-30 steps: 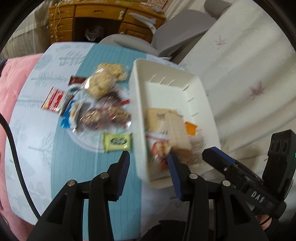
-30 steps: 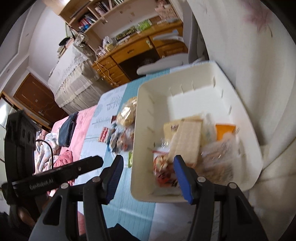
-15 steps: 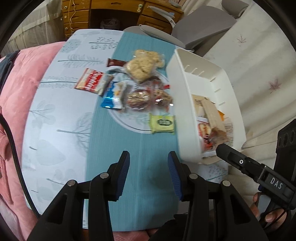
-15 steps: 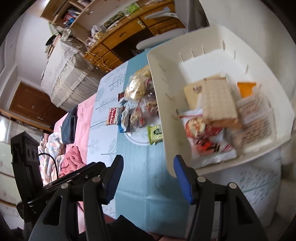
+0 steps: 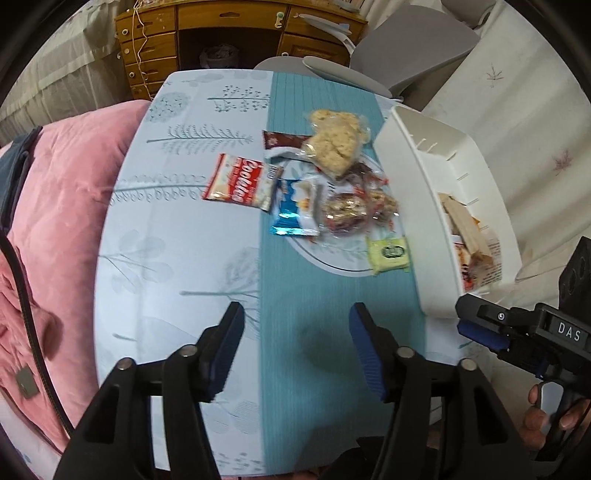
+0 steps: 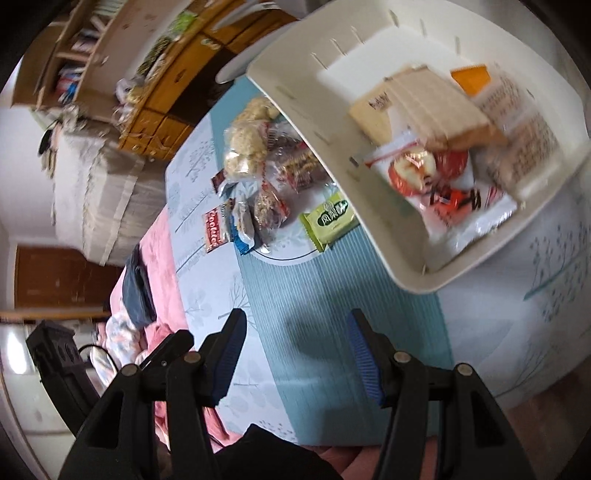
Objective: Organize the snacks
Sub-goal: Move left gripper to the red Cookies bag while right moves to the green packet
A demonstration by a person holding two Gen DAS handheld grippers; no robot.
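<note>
Crinkled foil and clear plastic wrappers make up a loose heap of snacks on the table: a yellow-green packet [image 5: 388,254] nearest, touching or just beside the white bin's [image 5: 417,192] wall, then cellophane-wrapped nutty bars [image 5: 356,208], a blue-and-white sachet [image 5: 295,210], a red and white Cookies bag [image 5: 240,182], a dark brown packet [image 5: 282,140] and a clear bag of pale puffed cakes [image 5: 338,142] farthest. Inside the bin lie more snacks: a red-and-white pouch [image 6: 443,195], a tan wafer block [image 6: 432,107], an orange packet [image 6: 471,79].

The left gripper [image 5: 297,347] hangs over bare cloth short of the pile, its blue-padded jaws spreading wider, with nothing between them. The right gripper [image 6: 295,354], held in a hand [image 5: 554,417], has its jaws parted and empty, over the cloth near the bin's near corner.

The tablecloth [image 5: 177,236] is pale blue with leaf prints and a teal ribbed stripe down the middle. A pink quilt [image 5: 55,206] lies beside it, a grey chair [image 5: 406,51] and a wooden desk [image 5: 221,33] stand beyond, and a cream leaf-patterned cover [image 5: 517,122] lies behind the bin.
</note>
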